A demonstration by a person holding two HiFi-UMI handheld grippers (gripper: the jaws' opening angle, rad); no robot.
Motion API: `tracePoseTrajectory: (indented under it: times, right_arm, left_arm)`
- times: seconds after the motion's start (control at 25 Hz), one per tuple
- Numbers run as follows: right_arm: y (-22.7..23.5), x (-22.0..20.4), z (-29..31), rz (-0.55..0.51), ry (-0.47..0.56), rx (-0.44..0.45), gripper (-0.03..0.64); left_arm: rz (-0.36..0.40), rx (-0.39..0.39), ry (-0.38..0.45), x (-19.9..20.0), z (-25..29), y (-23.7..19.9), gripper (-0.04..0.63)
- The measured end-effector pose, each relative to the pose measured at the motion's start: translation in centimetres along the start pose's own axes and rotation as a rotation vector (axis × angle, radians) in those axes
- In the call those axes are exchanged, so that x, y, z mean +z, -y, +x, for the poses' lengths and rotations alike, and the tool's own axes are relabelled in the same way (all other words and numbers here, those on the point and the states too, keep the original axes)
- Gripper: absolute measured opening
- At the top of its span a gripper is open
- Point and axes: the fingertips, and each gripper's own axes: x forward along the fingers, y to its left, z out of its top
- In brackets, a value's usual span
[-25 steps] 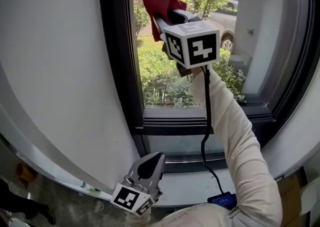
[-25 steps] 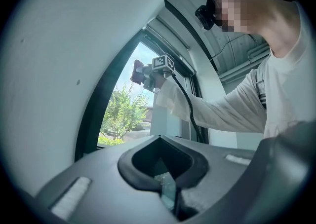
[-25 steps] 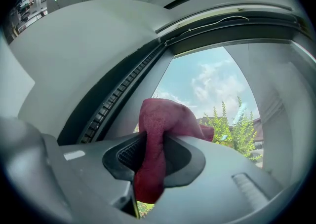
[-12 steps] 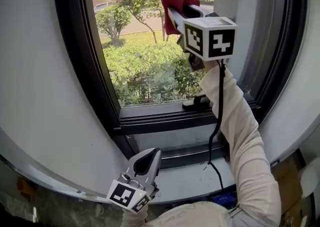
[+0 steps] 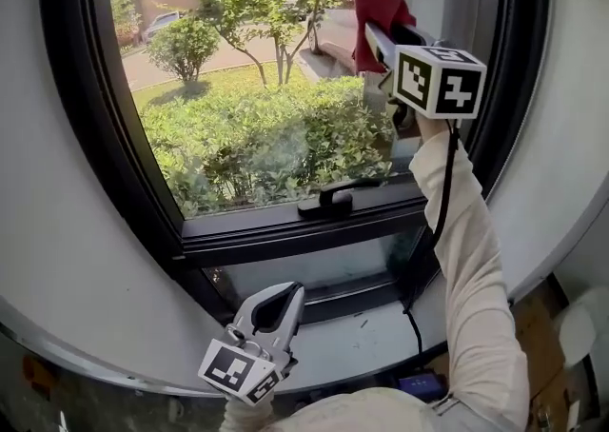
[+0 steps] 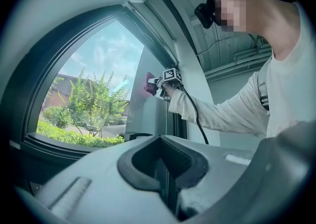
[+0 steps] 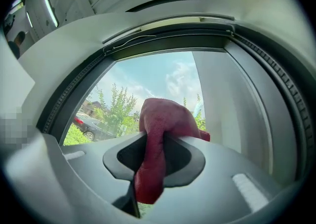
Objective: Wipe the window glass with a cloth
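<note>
A dark red cloth (image 5: 379,13) is pressed against the window glass (image 5: 257,107) near its upper right. My right gripper (image 5: 381,35) is shut on the cloth (image 7: 159,134), which bunches out past its jaws. The left gripper view shows the same cloth (image 6: 149,84) far off against the pane. Down by the sill, my left gripper (image 5: 276,308) hangs shut with nothing between its jaws, well below the glass.
The glass sits in a black window frame (image 5: 105,154) with a black handle (image 5: 328,199) on its lower rail. A white sill (image 5: 381,335) runs beneath. White walls flank the frame on both sides. A black cable (image 5: 442,202) trails from the right gripper down the sleeve.
The right gripper has carried the cloth rightwards across the glass, from the left part of the pane to its upper right. The left gripper has stayed low by the sill.
</note>
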Motion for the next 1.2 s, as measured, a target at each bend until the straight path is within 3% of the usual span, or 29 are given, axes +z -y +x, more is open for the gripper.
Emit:
tracePoseTrajectory:
  times: [0.2,0.48,0.96,1.2]
  right_arm:
    - [4.5,-1.1,-1.3,0.025,-0.015,-0.039,0.112]
    - [6.1,-3.3,-2.7,0.032,-0.033,-0.034,0.112]
    - [5.0,-8.7,-4.2,0.133,-0.021,-0.002,0.112]
    - [-0.1,-8.3,-2.9,0.096,-0.024,0.037,0.114]
  left_arm:
    - [0.001,-0.028,-0.003,-0.4,2.2,1.3,0.0]
    - [0.005,-0.05,-0.018,-0.8,4.0,2.7,0.0]
    - [0.014,-0.044,-0.039,-1.1,3.8,2.6,0.0]
    - [0.009,-0.02,-0.032,-0.9,2.3,1.6,0.0]
